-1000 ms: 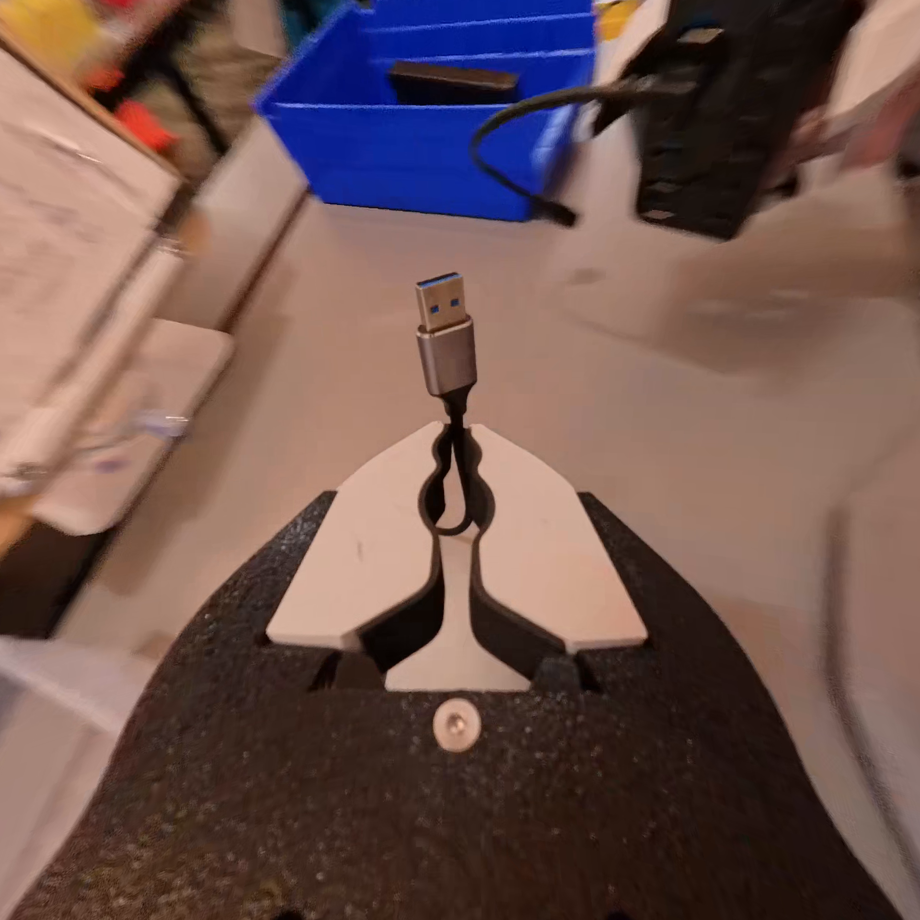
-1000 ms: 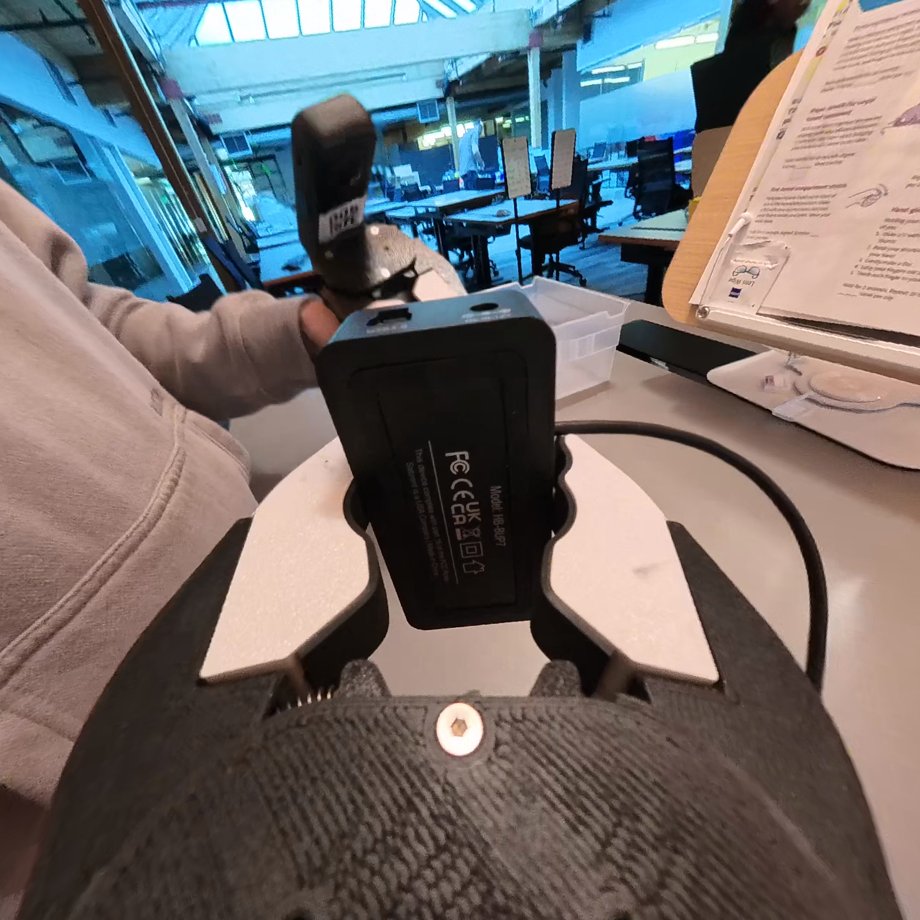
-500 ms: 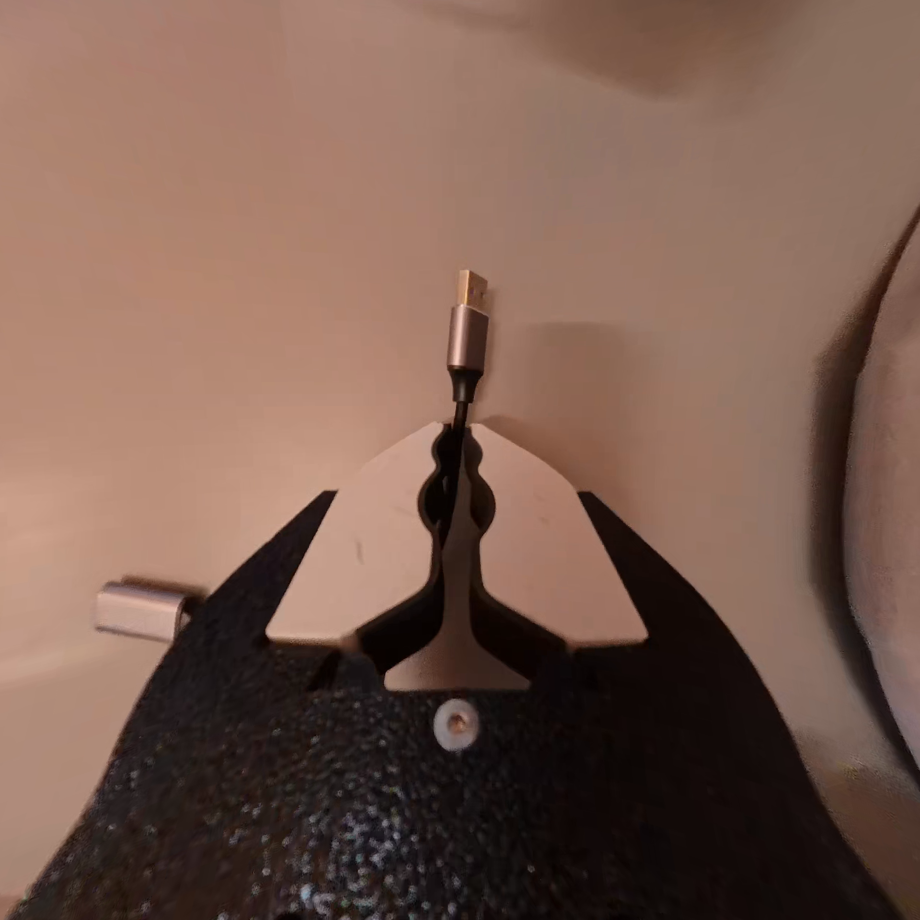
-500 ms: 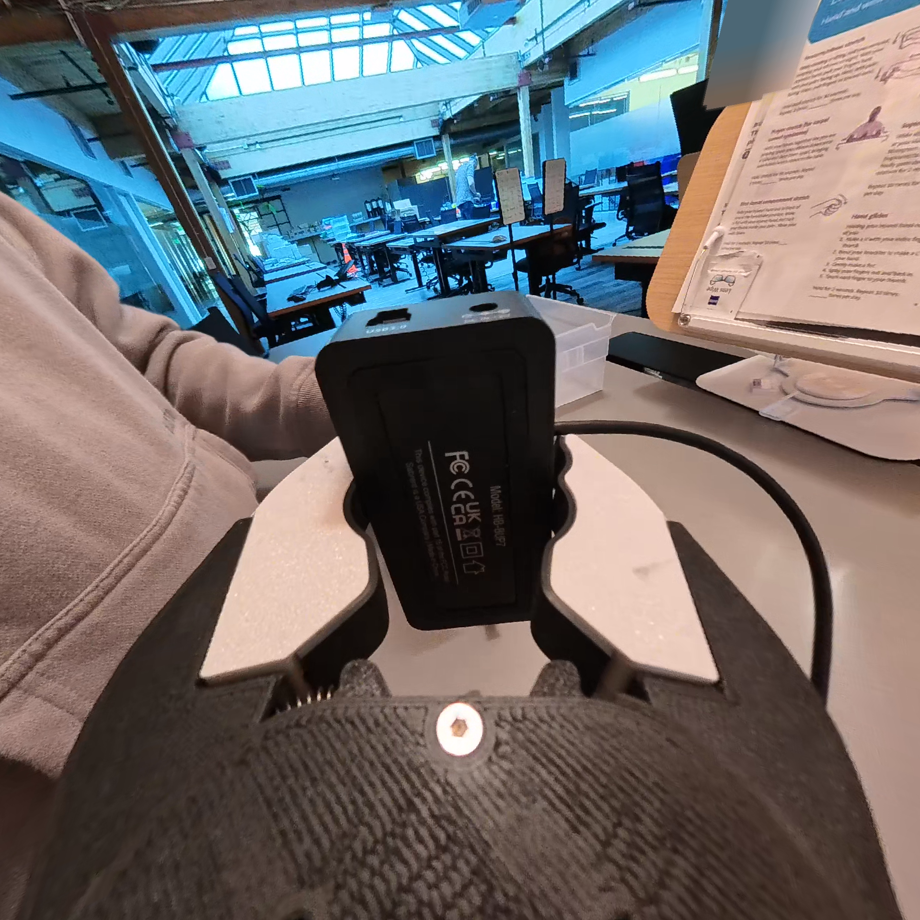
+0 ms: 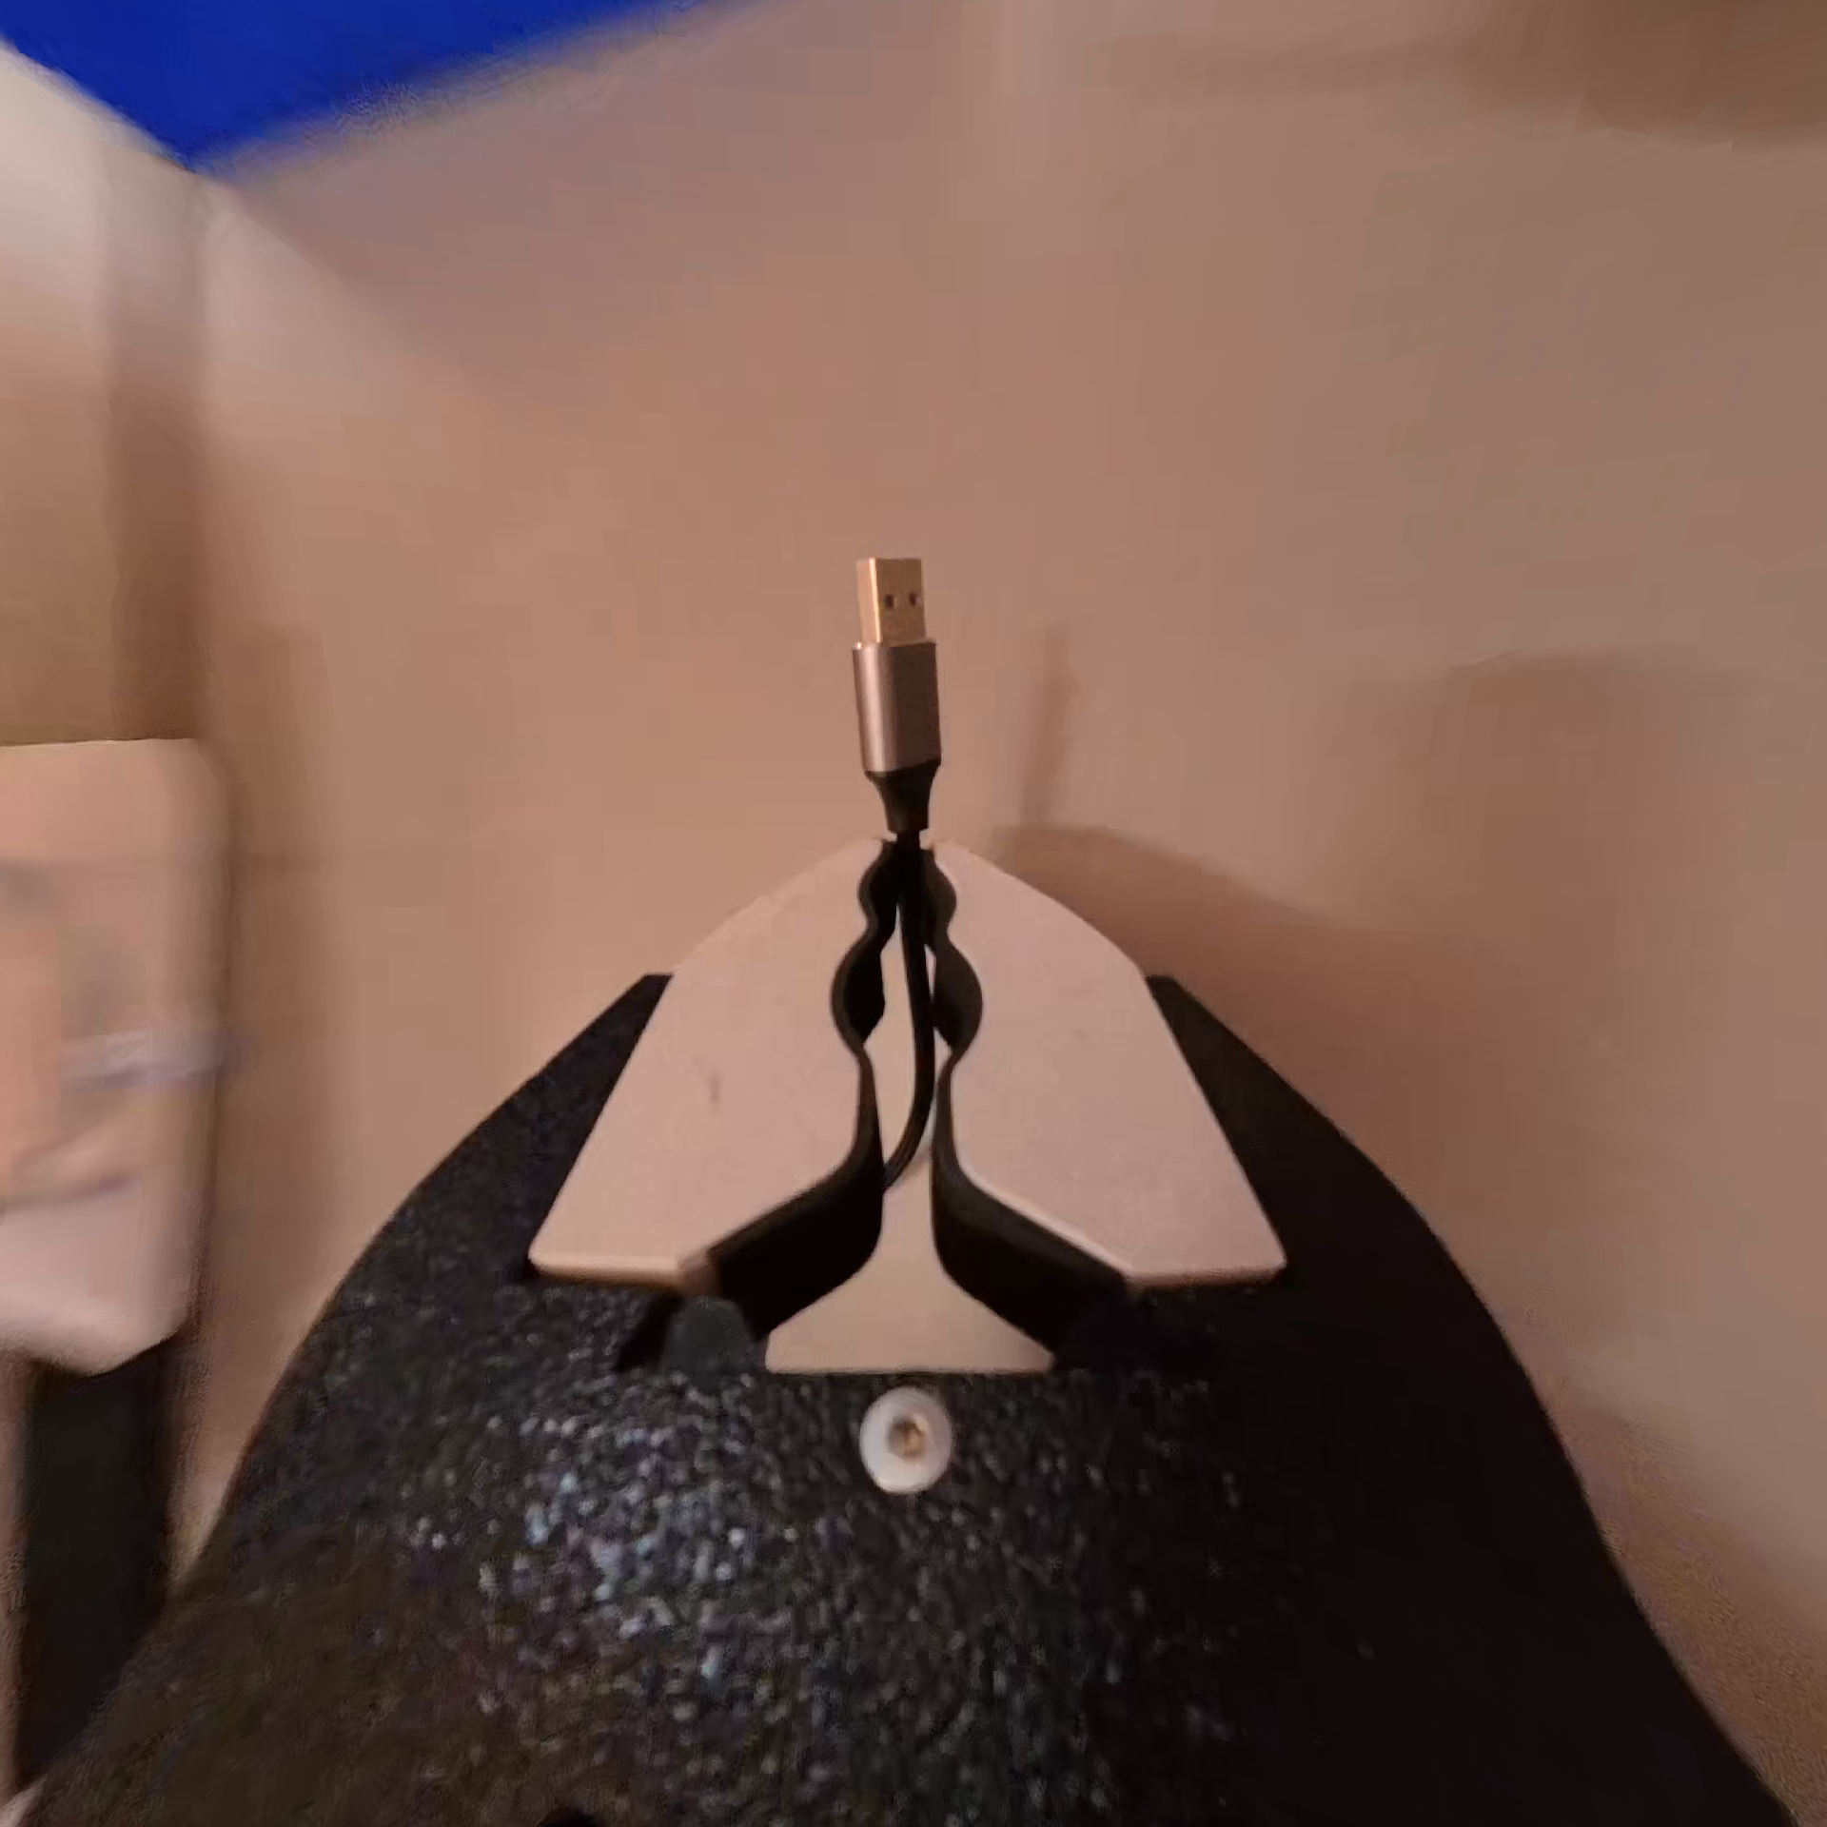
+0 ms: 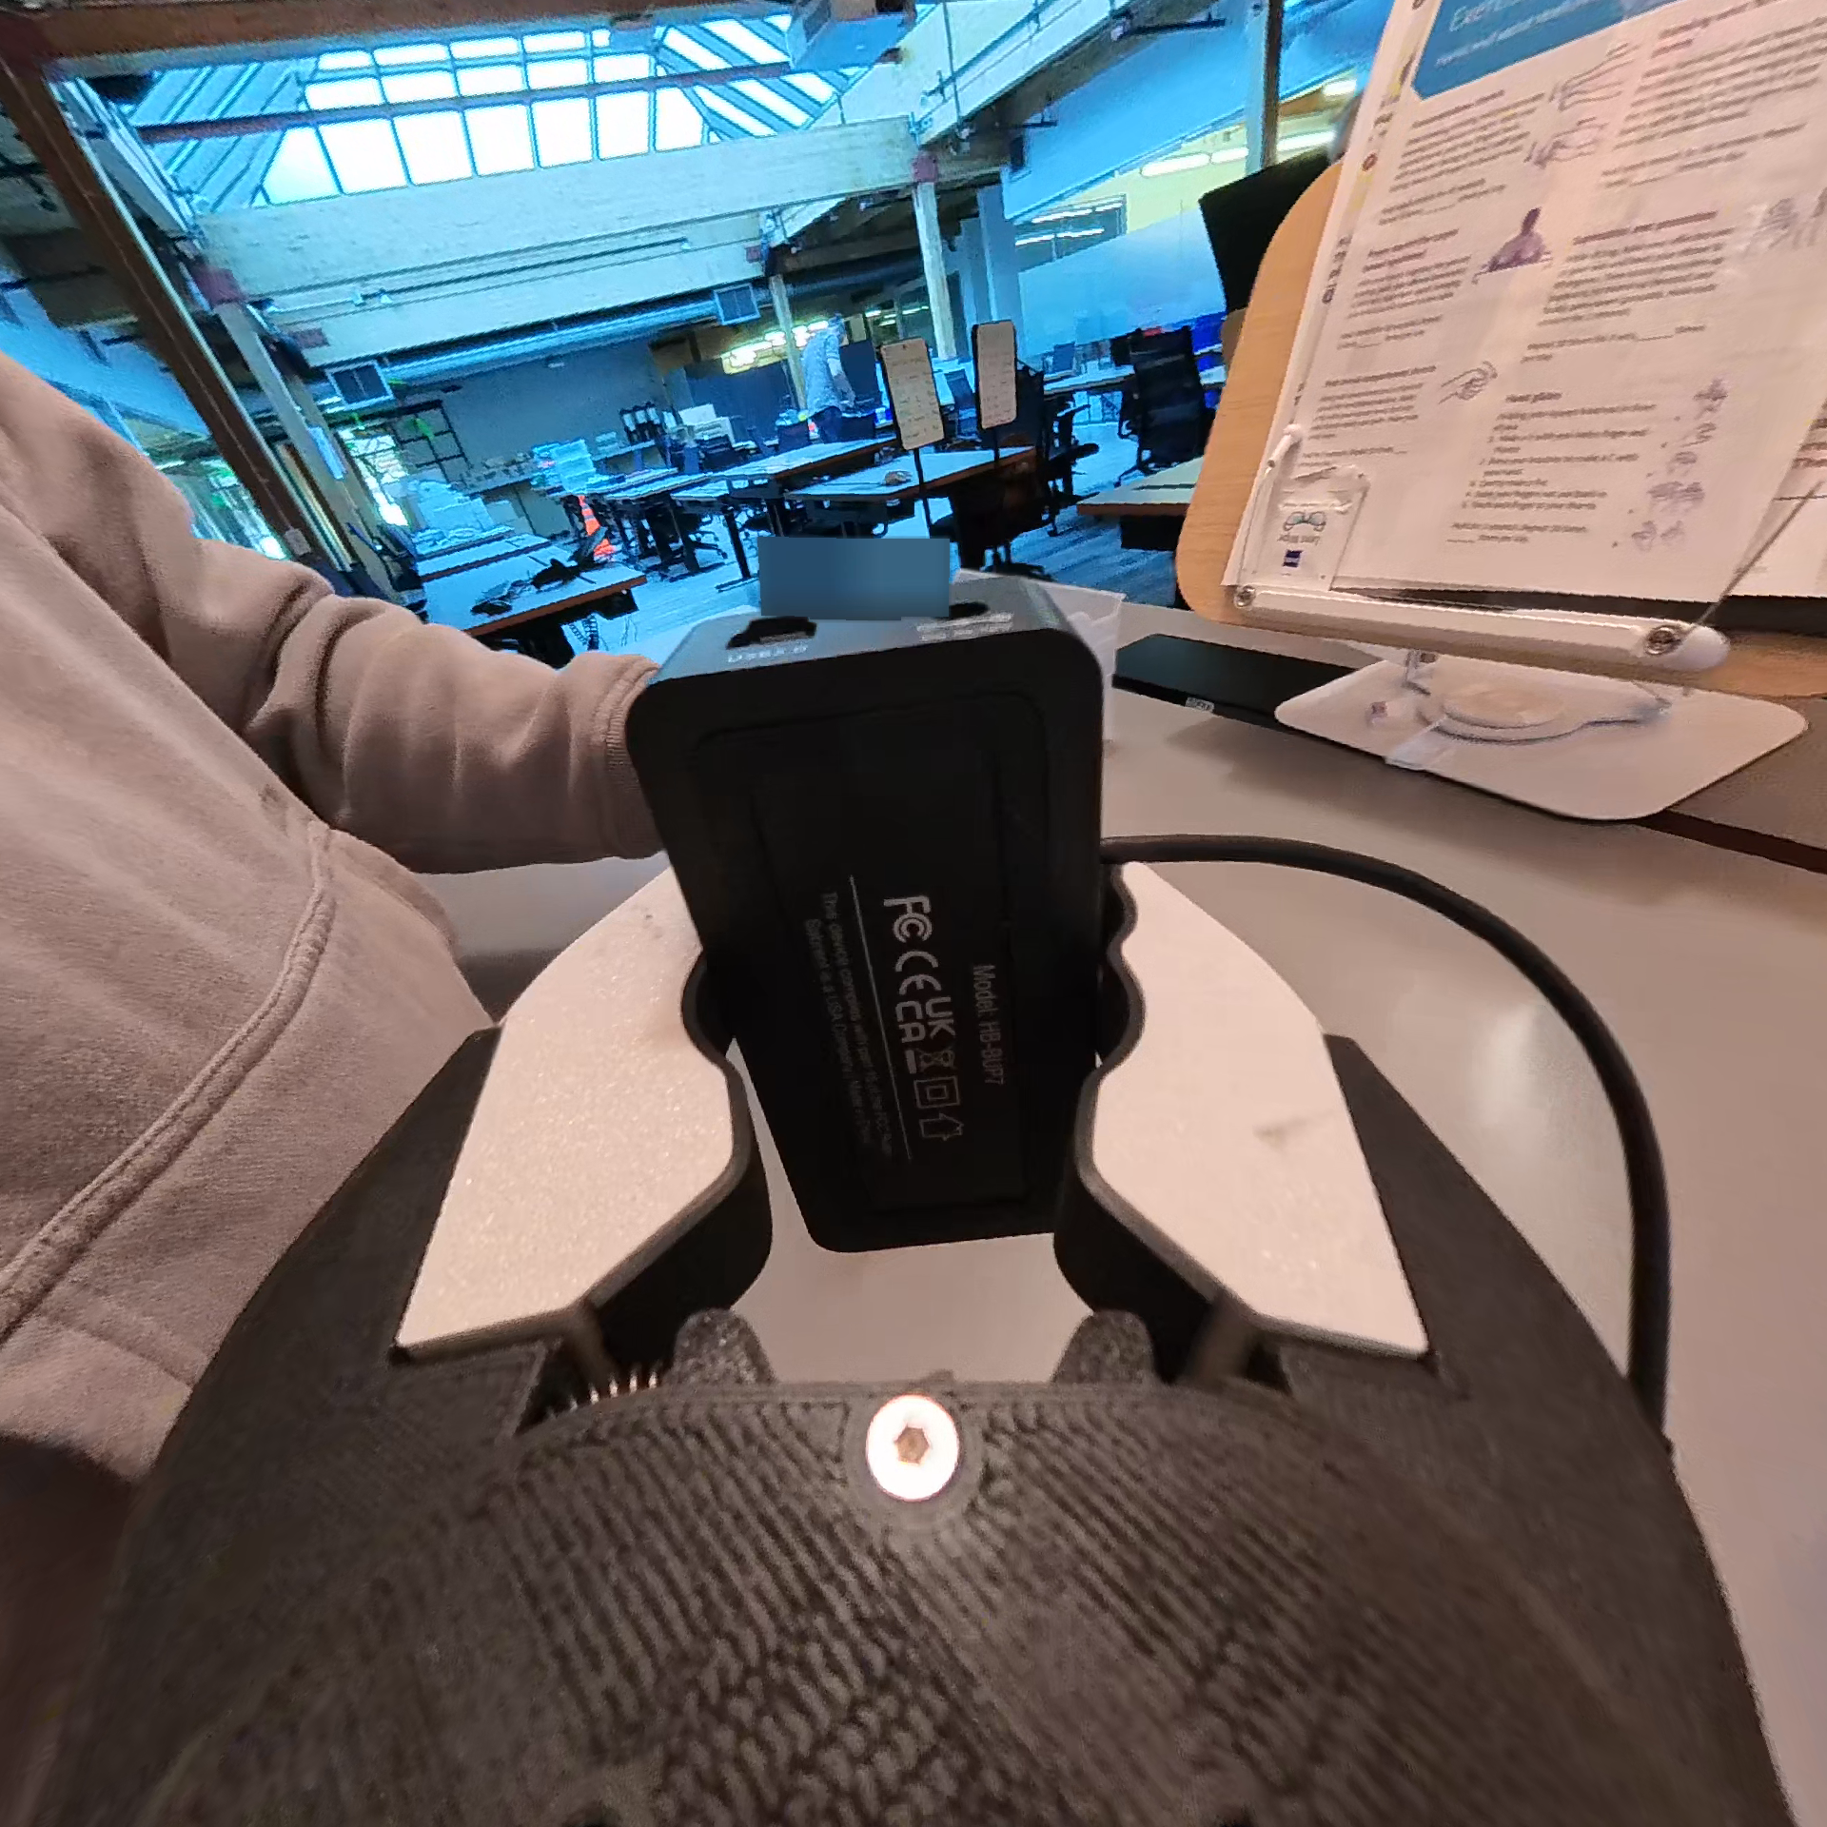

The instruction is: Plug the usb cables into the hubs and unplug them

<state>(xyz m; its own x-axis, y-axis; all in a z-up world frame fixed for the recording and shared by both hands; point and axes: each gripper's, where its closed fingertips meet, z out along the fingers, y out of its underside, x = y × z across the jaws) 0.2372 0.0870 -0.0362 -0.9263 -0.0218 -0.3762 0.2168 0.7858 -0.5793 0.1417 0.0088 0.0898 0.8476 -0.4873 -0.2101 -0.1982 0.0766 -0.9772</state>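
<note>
My left gripper (image 5: 902,850) is shut on the black cord of a USB cable. Its metal plug (image 5: 895,664) sticks straight out past the fingertips, over the bare beige table (image 5: 1285,445). My right gripper (image 6: 905,949) is shut on a black USB hub (image 6: 875,919) and holds it upright above the table, its labelled underside toward the camera and its end ports facing away. The hub's black cord (image 6: 1483,959) arcs off to the right and behind the gripper. The hub does not show in the left wrist view.
A blue bin's edge (image 5: 247,69) shows at the top left of the left wrist view, with a blurred pale object (image 5: 99,1038) at the left. In the right wrist view a person's sleeve (image 6: 247,840) fills the left and a document stand (image 6: 1532,494) stands at the right.
The left gripper swung down toward the table and then partly back, so the hub and most of the blue bin left its view. The right gripper kept its hold and tilted slightly.
</note>
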